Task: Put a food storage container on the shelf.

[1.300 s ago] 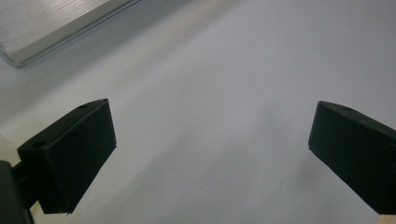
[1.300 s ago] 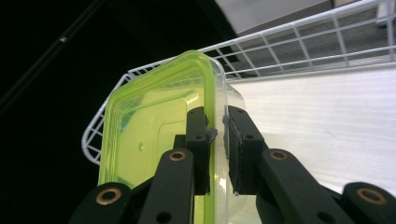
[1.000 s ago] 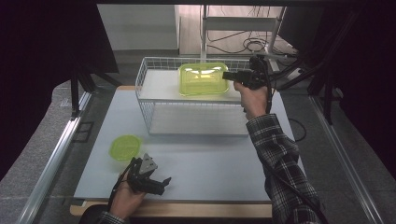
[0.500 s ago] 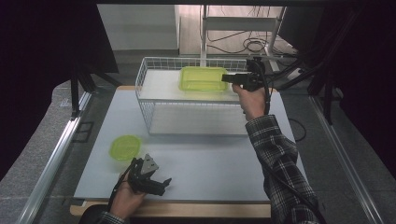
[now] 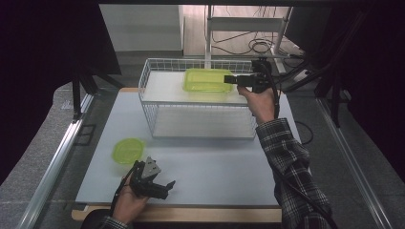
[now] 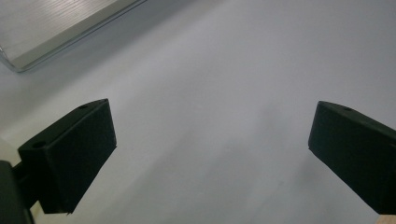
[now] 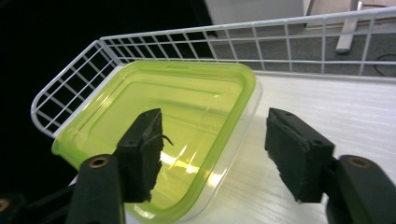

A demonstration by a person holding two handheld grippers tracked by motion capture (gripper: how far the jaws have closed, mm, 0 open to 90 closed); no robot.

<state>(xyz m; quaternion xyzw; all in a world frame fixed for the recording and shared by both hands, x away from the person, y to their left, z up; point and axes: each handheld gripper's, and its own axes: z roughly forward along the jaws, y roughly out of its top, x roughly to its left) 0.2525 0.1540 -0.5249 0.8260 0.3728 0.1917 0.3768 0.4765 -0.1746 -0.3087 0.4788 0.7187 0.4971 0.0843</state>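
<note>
Right gripper [image 7: 212, 154]: jaws have just been opening and now stand apart astride the near rim of the tub [image 5: 207, 80], pads clear of the plastic, nothing held. Seen from above it [image 5: 230, 79] sits at the tub's right edge, at the right end of the rack.

Left gripper [image 5: 165, 187]: jaws wide, empty, resting low over bare table near the front edge.

Tub: yellow-green, translucent, rectangular with rounded corners, open side up, empty. It rests flat on the white top shelf of the wire rack [image 5: 157, 119], toward the shelf's right half, at the table's far edge. Judged light, thin-walled and somewhat springy; glossy, so likely slippery under the pads. Best hold: the rolled rim on a straight side, one pad inside and one outside, as the jaws now straddle it; corners would likely slip.

Lid [image 5: 128, 150]: round, same green, flat on the table near the front left corner, just beyond the left gripper.

Surface: pale matte table [image 5: 229, 167], smooth. Shelf fenced by a low wire rail, so the tub must be lifted over it.

Room: dark surround, cables on the floor behind.
</note>
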